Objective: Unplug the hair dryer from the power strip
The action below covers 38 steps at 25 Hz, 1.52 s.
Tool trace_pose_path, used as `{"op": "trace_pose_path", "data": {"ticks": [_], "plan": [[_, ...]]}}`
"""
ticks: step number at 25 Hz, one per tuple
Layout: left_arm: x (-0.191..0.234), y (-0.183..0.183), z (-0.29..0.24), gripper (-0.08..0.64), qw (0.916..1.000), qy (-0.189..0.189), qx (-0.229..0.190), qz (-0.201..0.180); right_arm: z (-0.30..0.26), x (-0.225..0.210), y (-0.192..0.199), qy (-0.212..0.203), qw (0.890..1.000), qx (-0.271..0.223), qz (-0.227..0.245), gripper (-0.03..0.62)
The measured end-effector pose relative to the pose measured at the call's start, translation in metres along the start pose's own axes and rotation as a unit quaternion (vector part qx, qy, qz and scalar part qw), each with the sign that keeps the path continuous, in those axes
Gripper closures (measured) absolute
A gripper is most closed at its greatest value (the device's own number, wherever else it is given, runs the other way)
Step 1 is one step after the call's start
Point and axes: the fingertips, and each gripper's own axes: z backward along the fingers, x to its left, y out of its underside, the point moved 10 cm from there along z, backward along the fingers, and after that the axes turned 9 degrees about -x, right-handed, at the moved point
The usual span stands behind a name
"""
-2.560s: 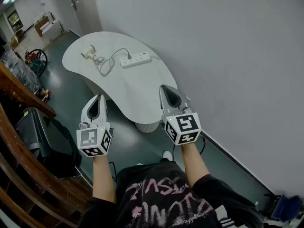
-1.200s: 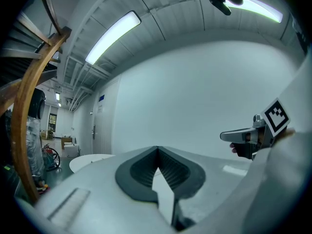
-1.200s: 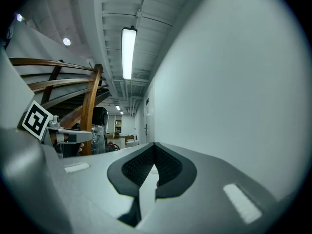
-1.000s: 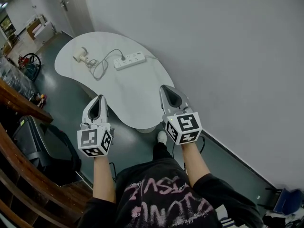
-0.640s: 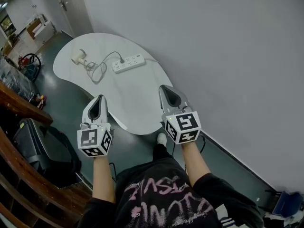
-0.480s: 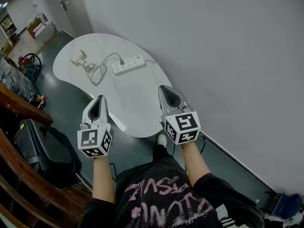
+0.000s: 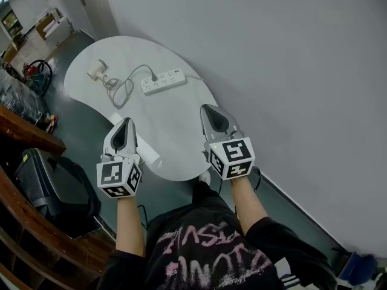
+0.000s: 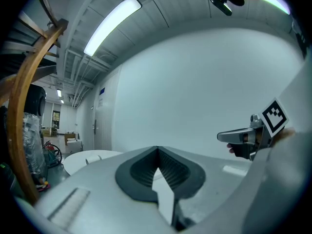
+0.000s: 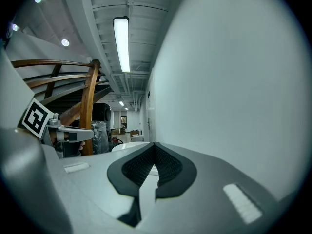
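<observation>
white table (image 7: 175, 132), kidney-shaped, set against a grey wall. hair dryer (image 7: 95, 70) lies at the far left end, its cord (image 7: 123, 87) looped beside it, plug seated in the power strip (image 7: 163, 82). left gripper (image 7: 126, 121) and right gripper (image 7: 207, 109) are held up at the table's near end, well apart from dryer and strip. both claws are closed tip to tip, nothing between.

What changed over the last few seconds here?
The person has stepped closer: the table now reaches under both grippers. The left gripper and right gripper stay shut, empty, held out as before. The hair dryer is still plugged into the power strip.
</observation>
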Motion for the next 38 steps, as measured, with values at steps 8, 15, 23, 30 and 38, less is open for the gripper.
{"op": "trace_pose_path", "data": {"ticks": [8, 15, 23, 30, 38], "plan": [[0.007, 0.013, -0.03, 0.559, 0.9998, -0.01, 0.014, 0.006, -0.035, -0.016, 0.01, -0.014, 1.0, 0.011, -0.005, 0.581], [0.014, 0.018, -0.053, 0.559, 0.9996, -0.015, 0.023, -0.001, -0.06, -0.029, 0.021, -0.02, 1.0, 0.013, -0.018, 0.581], [0.007, 0.021, -0.087, 0.558, 0.9993, -0.014, 0.035, -0.006, -0.081, -0.057, 0.025, -0.02, 0.999, 0.011, -0.028, 0.581], [0.0, 0.021, -0.116, 0.558, 0.9986, -0.027, 0.045, -0.007, -0.099, -0.086, 0.024, -0.03, 0.999, 0.018, -0.035, 0.581], [-0.01, 0.02, -0.148, 0.559, 0.9975, -0.041, 0.055, -0.014, -0.124, -0.116, 0.023, -0.05, 0.998, 0.024, -0.034, 0.581]]}}
